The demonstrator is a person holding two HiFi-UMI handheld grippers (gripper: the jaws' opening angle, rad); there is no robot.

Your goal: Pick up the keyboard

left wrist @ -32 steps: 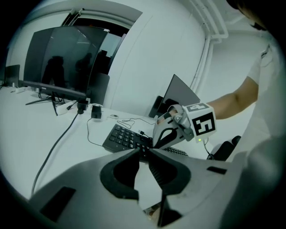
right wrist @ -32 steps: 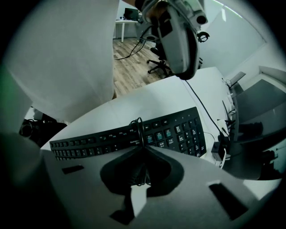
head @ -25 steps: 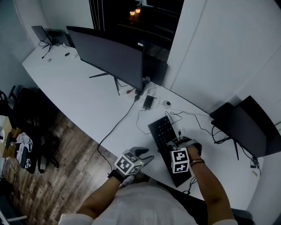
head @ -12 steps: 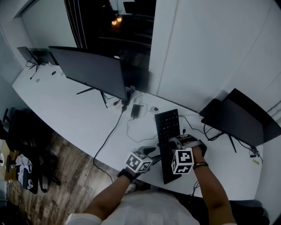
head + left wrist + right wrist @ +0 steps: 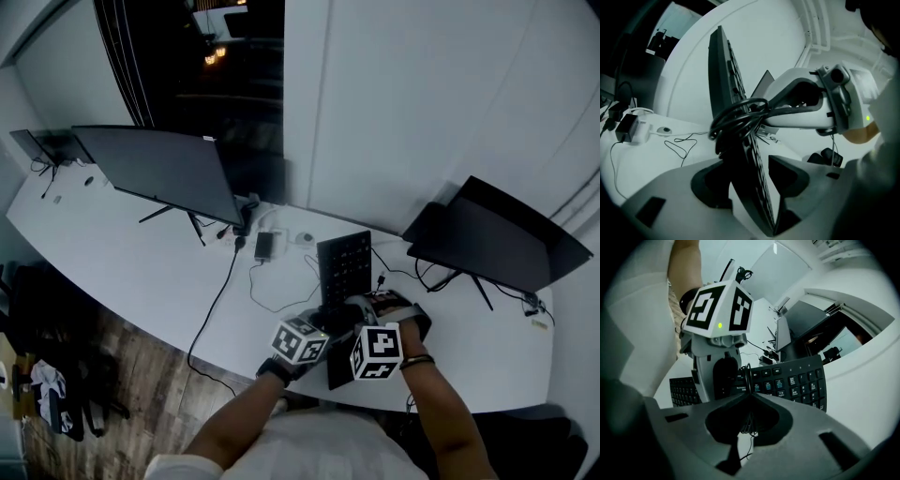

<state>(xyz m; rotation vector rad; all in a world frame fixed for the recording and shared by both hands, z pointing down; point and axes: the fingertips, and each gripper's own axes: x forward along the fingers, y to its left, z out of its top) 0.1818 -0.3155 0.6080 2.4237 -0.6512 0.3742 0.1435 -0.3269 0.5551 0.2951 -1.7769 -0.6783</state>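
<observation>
Keyboard (image 5: 343,267): black, full-size, lying lengthwise away from me over the near edge of the white table (image 5: 141,246), between my two tools. I cannot tell from any view whether its near end touches the table.

Cable (image 5: 738,117): black, wound in several loops around the keyboard's body, about a third of the way along it.

Left hand-held gripper (image 5: 750,182): jaws spread wide and just been opening. In its own view the keyboard stands edge-on in the gap between them. Its keyed face is clear of the right-hand pad, and I see neither pad pressing on it, so I count it as released.

Right hand-held gripper (image 5: 749,397): jaws drawn together, pinching the thin loops of the cable at their tips. The keyboard's keys fill the view just beyond. In the left gripper view its white body reaches in from the right and meets the coil on the keyboard.

Monitor, large (image 5: 159,169): dark screen, on a stand at the left of the table.

Monitor, second (image 5: 497,246): dark, tilted, at the right end of the table.

Power brick (image 5: 263,246): small, black, beside the large monitor's foot, with a lead running off the table's near edge.

Floor (image 5: 112,366): wood planks, below the table at left.
</observation>
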